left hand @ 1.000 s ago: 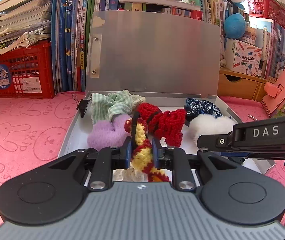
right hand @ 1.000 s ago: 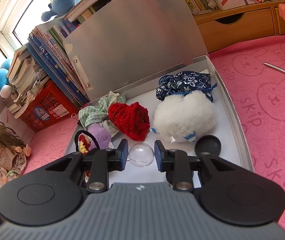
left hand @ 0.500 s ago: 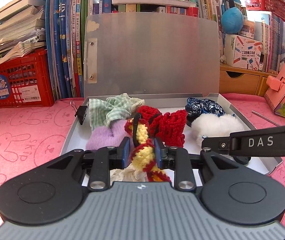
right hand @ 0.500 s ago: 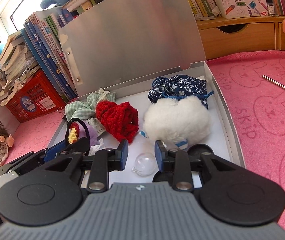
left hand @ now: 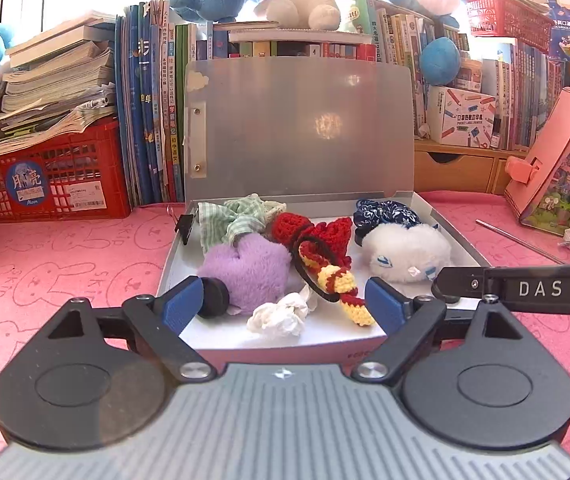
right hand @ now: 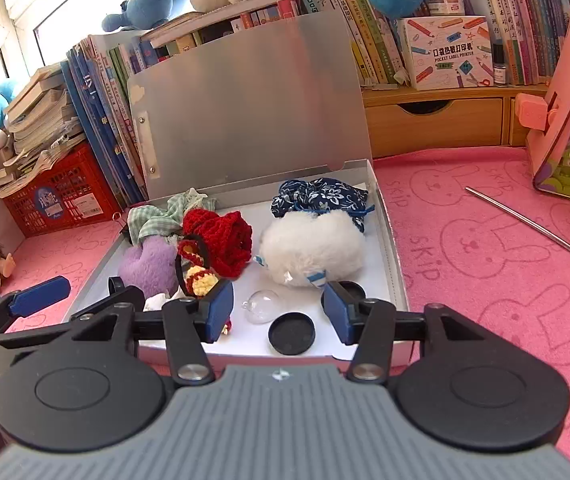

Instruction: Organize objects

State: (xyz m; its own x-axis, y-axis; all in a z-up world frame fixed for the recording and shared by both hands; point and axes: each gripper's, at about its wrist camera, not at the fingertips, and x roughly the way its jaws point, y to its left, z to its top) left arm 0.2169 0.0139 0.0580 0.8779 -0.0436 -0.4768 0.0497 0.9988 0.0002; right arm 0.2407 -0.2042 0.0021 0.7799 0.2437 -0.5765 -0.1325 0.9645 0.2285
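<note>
Left gripper (left hand: pixel 281 300): we see its jaws spread wide and holding nothing, just short of the box's near edge, with the blue pads (left hand: pixel 183 300) at either side of the near heap.
Right gripper (right hand: pixel 277 312): we find it parted too, empty, its pads framing the dome and cap; from the left view its arm comes in at 3 o'clock.
Box (left hand: pixel 173 248): a shallow white tray on the pink mat (left hand: pixel 65 248), its grey lid (left hand: pixel 301 128) standing upright at the 12 o'clock side.
Scarf (left hand: pixel 337 280): red-and-yellow knit with a black loop, lying free in the box, at 6 o'clock from the red knit (left hand: pixel 317 232) and touching it.
Purple plush (left hand: pixel 245 268): at 9 o'clock from the scarf, with a black disc (left hand: pixel 213 298) against its near left side.
Tissue (left hand: pixel 281 314): crumpled white, at 6 o'clock from the plush, near the front wall.
Checked cloth (left hand: pixel 233 220): at the back left corner, a black clip (left hand: pixel 185 226) on the wall beside it.
White plush (right hand: pixel 313 246): at the right, the blue floral pouch (right hand: pixel 321 196) touching it at 12 o'clock.
Dome (right hand: pixel 263 306): clear, small, on the box floor at 7 o'clock from the white plush.
Cap (right hand: pixel 291 334): black and round, just at 5 o'clock from the dome; a second one (right hand: pixel 351 290) seems to sit behind the right pad, mostly hidden.
Rod (right hand: pixel 533 228): thin metal, on the mat well to 3 o'clock of the box.
Crate (left hand: pixel 49 184): red, at 10 o'clock, books (left hand: pixel 57 76) piled on it.
</note>
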